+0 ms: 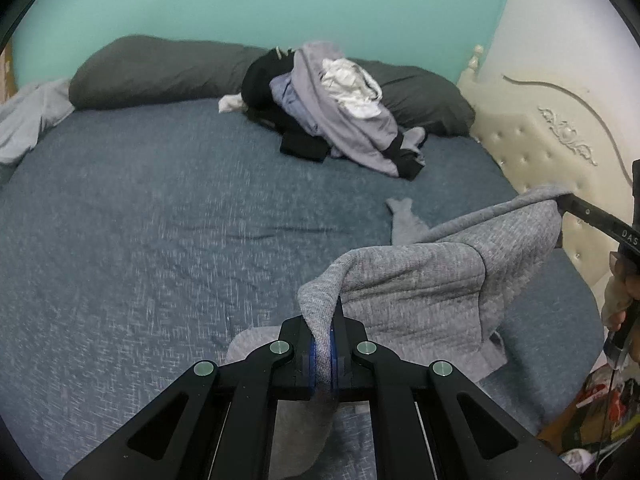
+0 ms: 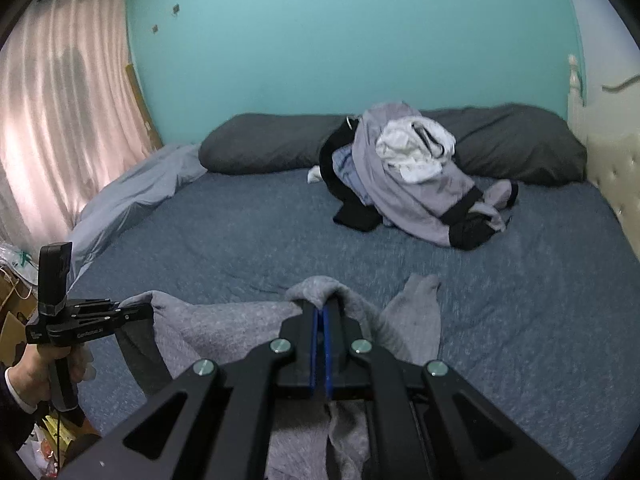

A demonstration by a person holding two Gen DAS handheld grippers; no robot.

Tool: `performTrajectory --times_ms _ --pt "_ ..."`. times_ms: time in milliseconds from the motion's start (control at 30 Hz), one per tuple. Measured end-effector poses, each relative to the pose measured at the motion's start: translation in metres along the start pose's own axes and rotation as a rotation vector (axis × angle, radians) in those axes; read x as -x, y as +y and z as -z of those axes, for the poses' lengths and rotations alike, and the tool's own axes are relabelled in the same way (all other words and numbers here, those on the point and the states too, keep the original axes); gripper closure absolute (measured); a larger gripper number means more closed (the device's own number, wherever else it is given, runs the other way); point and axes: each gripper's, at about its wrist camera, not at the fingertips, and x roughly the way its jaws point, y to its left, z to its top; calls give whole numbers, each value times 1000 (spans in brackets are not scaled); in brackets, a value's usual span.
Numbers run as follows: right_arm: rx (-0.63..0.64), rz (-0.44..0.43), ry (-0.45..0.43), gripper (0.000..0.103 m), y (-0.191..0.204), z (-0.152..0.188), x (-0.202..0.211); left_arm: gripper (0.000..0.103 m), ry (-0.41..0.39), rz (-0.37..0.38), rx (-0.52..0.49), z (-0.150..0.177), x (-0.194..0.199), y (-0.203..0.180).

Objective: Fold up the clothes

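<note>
Left gripper (image 1: 325,344) and right gripper (image 2: 322,320) each clamp the grey knitted garment (image 1: 432,280), lifted above the blue-sheeted bed (image 1: 160,220) by a teal wall (image 2: 340,40).

The wide middle of the blue bedsheet (image 1: 160,216) lay bare, giving a gripper open passage from the near edge toward the dark grey pillows (image 1: 160,72) along the teal wall. A heap of unfolded clothes (image 1: 340,112) blocked the far right part, resting against the pillows, with the cream tufted headboard (image 1: 552,148) closing off the right side. On the left, a crumpled light grey blanket (image 2: 140,196) and the pink curtain (image 2: 60,120) bounded the room, while a grey knit garment (image 2: 224,332) stretched between both clamped grippers filled the near foreground.
</note>
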Motion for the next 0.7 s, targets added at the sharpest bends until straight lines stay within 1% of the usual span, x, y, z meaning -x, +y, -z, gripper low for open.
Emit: performTrajectory --times_ms 367,567,633,667,700 --pt "-78 25 121 100 -29 28 -68 98 44 -15 35 7 -40 20" --pt "-108 11 156 99 -38 38 -87 98 70 -34 54 7 -59 29" --pt "-109 16 166 99 -39 39 -89 96 74 -40 62 7 -61 31" --pt "-112 20 172 97 -40 40 -89 96 76 -41 67 7 -61 32" --pt "-118 25 178 91 -42 41 -89 96 79 -38 75 7 -61 33"
